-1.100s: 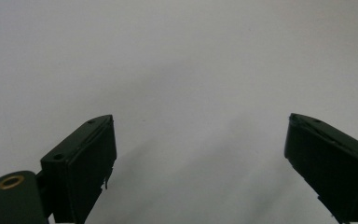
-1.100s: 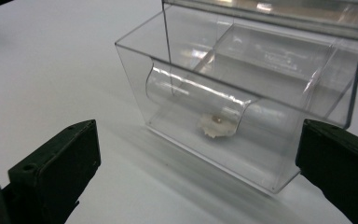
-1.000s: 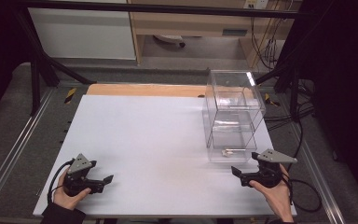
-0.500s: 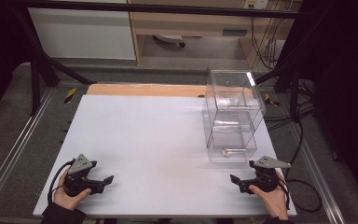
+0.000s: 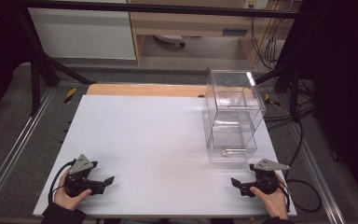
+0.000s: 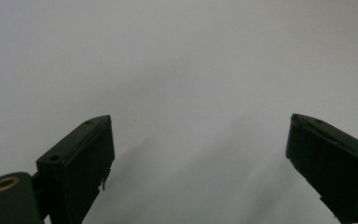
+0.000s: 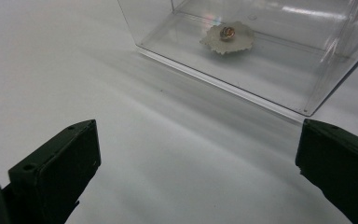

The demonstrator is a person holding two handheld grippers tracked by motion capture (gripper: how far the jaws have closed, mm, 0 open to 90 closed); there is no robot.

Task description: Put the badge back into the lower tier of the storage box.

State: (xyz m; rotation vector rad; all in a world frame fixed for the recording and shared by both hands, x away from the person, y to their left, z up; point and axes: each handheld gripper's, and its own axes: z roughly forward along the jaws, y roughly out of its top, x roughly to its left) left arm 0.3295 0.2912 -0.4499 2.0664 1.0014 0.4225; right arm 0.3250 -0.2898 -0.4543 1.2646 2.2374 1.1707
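Both tools, left tool (image 5: 103, 182) and right tool (image 5: 237, 185), are held wide open and empty on the tabletop (image 5: 158, 140), so the light clear box (image 5: 230, 116) could easily get shoved or tipped if it's bumped by that right one.

Clear case (image 5: 231, 116) on table (image 5: 158, 140) — right, far side.

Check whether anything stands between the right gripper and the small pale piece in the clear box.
Yes: the clear box's own transparent wall. The small pale piece lies on the floor inside it, and the right gripper, jaws wide apart, faces that wall from outside. The white table between gripper and box is bare.
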